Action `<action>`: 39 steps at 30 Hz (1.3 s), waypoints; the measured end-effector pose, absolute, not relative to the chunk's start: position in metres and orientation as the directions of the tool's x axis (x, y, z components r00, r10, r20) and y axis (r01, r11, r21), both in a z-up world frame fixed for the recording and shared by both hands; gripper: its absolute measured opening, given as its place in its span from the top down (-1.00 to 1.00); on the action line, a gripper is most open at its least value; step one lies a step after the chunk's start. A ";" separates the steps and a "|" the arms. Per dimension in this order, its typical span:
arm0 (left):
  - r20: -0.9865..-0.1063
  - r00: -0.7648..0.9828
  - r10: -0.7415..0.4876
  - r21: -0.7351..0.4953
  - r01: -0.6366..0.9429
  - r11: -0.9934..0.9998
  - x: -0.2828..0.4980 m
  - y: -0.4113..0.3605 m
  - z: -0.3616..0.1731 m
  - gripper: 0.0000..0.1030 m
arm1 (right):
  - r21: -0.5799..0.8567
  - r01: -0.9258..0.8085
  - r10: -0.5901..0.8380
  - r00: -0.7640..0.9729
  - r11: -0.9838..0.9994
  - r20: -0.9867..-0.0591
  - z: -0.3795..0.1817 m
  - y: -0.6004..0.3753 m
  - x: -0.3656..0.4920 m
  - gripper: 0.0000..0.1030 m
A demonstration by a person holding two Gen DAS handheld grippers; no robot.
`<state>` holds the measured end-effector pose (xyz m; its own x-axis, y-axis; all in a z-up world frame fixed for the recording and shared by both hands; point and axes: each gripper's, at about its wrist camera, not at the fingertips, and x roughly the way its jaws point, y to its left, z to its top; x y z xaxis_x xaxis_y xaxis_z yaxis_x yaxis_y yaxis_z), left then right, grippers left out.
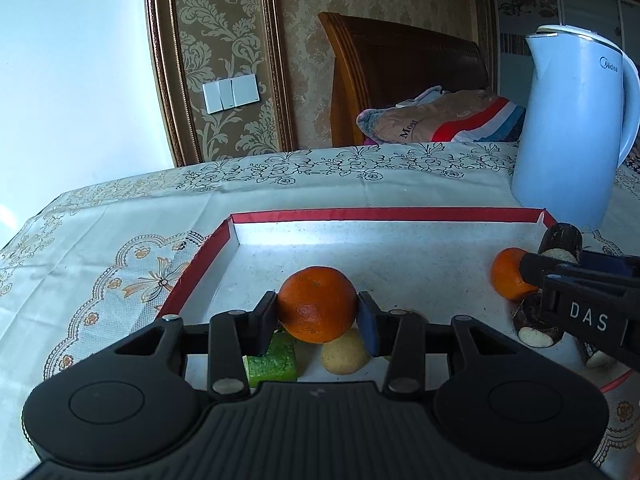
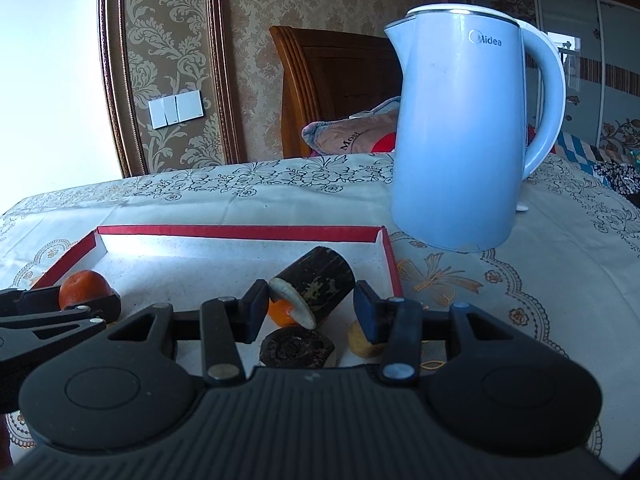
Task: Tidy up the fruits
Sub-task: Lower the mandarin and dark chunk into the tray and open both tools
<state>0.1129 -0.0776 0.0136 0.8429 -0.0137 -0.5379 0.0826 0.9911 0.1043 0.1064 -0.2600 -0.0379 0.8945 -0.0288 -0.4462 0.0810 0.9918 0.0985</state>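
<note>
My left gripper (image 1: 317, 314) is shut on an orange mandarin (image 1: 317, 302) and holds it above the white, red-rimmed tray (image 1: 384, 214). Under it lie a green block (image 1: 276, 358) and a yellowish round fruit (image 1: 345, 354). My right gripper (image 2: 310, 306) is shut on a dark sugarcane piece (image 2: 316, 286) with a pale cut end, held over the tray's right side (image 2: 240, 233). A second mandarin (image 1: 507, 280) sits behind the right gripper's fingers (image 1: 576, 292); it shows partly under the cane in the right wrist view (image 2: 280, 312). More dark cane pieces (image 2: 296, 346) lie in the tray.
A light blue Midea kettle (image 2: 460, 140) stands on the embroidered tablecloth (image 2: 240, 188) just beyond the tray's far right corner. A wooden headboard (image 1: 400, 68) and pillow lie behind the table. The left gripper and its mandarin (image 2: 84, 286) show at the left of the right wrist view.
</note>
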 end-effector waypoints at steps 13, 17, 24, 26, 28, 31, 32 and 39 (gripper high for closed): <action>-0.524 0.852 -0.005 0.123 0.081 0.989 0.109 -0.080 0.015 0.14 | 0.074 0.081 -0.043 0.909 0.994 -0.415 -0.034 -0.254 0.100 -0.18; -0.514 0.858 -0.008 0.130 0.087 0.988 0.108 -0.081 0.016 0.03 | 0.089 0.086 -0.041 0.911 0.992 -0.411 -0.033 -0.257 0.099 -0.18; -0.509 0.861 -0.008 0.114 0.077 0.990 0.108 -0.078 0.017 -0.16 | 0.106 0.091 -0.040 0.914 0.990 -0.405 -0.032 -0.259 0.095 -0.33; -0.511 0.860 -0.013 0.109 0.080 0.991 0.107 -0.077 0.017 -0.17 | 0.108 0.092 -0.041 0.914 0.990 -0.403 -0.032 -0.259 0.094 -0.33; -0.509 0.861 -0.014 0.107 0.079 0.991 0.106 -0.076 0.017 -0.17 | 0.114 0.093 -0.040 0.916 0.989 -0.399 -0.032 -0.260 0.091 -0.42; -0.500 0.866 -0.015 0.109 0.080 0.991 0.102 -0.076 0.018 -0.17 | 0.125 0.098 -0.042 0.920 0.987 -0.389 -0.032 -0.261 0.086 -0.47; -0.496 0.868 -0.015 0.109 0.079 0.991 0.101 -0.076 0.019 -0.17 | 0.128 0.095 -0.038 0.921 0.987 -0.388 -0.031 -0.262 0.084 -0.47; -0.470 0.882 -0.016 0.107 0.075 0.991 0.087 -0.072 0.023 -0.17 | 0.158 0.107 -0.039 0.923 0.982 -0.382 -0.031 -0.266 0.069 -0.52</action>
<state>0.0870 -0.0720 0.0228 0.8825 -0.0161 -0.4700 0.0751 0.9914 0.1072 0.0687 -0.2662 -0.0306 0.9234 -0.0391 -0.3818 0.1069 0.9816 0.1582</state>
